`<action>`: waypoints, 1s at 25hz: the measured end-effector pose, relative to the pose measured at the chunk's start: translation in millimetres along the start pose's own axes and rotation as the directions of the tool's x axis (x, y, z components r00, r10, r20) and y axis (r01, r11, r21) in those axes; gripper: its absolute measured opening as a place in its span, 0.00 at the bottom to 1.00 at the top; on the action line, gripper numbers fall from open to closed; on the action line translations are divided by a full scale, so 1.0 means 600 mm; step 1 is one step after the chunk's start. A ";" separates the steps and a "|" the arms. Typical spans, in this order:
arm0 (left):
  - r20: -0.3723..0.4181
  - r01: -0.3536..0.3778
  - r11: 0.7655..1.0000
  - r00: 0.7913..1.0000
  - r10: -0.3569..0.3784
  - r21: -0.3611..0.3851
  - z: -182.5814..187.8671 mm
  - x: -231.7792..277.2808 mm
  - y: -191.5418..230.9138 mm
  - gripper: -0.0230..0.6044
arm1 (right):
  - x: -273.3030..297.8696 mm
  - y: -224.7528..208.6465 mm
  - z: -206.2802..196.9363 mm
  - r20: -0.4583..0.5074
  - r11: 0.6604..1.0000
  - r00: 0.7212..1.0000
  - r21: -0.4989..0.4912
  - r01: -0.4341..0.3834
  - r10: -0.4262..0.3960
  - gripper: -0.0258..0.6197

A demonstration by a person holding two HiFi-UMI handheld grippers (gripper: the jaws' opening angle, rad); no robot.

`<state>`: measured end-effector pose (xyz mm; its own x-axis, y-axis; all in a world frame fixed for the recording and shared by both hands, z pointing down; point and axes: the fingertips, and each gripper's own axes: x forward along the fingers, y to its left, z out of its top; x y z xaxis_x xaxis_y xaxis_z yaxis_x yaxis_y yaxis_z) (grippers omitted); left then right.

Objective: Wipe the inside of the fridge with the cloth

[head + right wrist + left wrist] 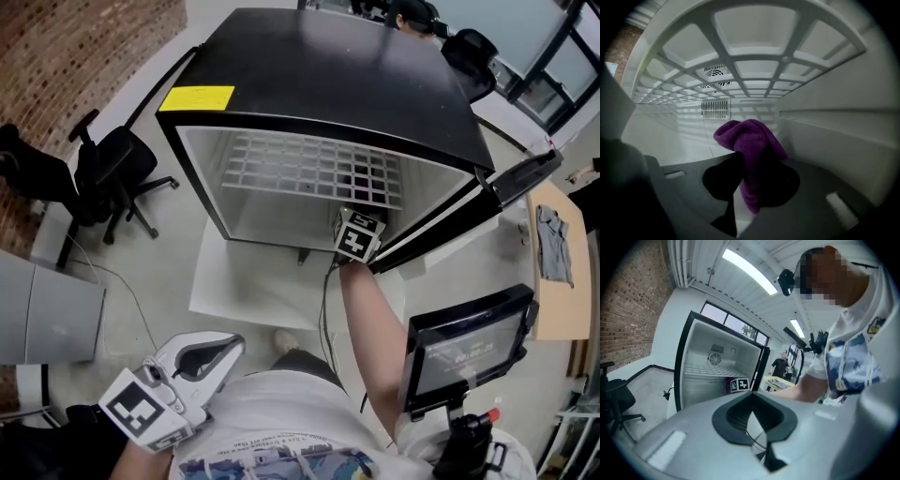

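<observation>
- Brick wall [56,56] left; open black fridge [328,75], white grid shelf [309,169].
- Right gripper [743,157] inside clamps fluffy purple cloth [757,140]; head view shows only its cube.
- Left gripper [751,397] near, jaws together.

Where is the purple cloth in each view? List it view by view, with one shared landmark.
Head view: not visible; only the marker cube shows, at the fridge opening.
Left gripper view: centre-left, a purple scrap of cloth left of that cube.
Right gripper view: centre, cloth held between the jaws.
Shared landmark: the grid shelf.
</observation>
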<state>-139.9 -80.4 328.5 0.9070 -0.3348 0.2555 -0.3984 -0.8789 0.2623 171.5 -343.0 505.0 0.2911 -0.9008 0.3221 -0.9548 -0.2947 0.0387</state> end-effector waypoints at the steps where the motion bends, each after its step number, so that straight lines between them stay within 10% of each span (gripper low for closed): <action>1: 0.003 0.008 1.000 1.000 -0.008 -0.004 0.003 0.004 -0.003 0.04 | 0.000 0.001 0.002 0.004 1.000 1.000 -0.001 0.000 0.000 0.16; 25: 0.003 -0.106 0.994 0.994 0.106 -0.023 -0.001 -0.010 0.032 0.04 | 0.073 0.118 0.012 0.019 0.974 0.977 -0.083 -0.211 0.213 0.16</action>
<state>-153.1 -95.2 332.9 0.8602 -0.4270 0.2790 -0.4950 -0.8307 0.2548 117.0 -405.9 514.8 0.0823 -0.9488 0.3050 -0.9963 -0.0709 0.0485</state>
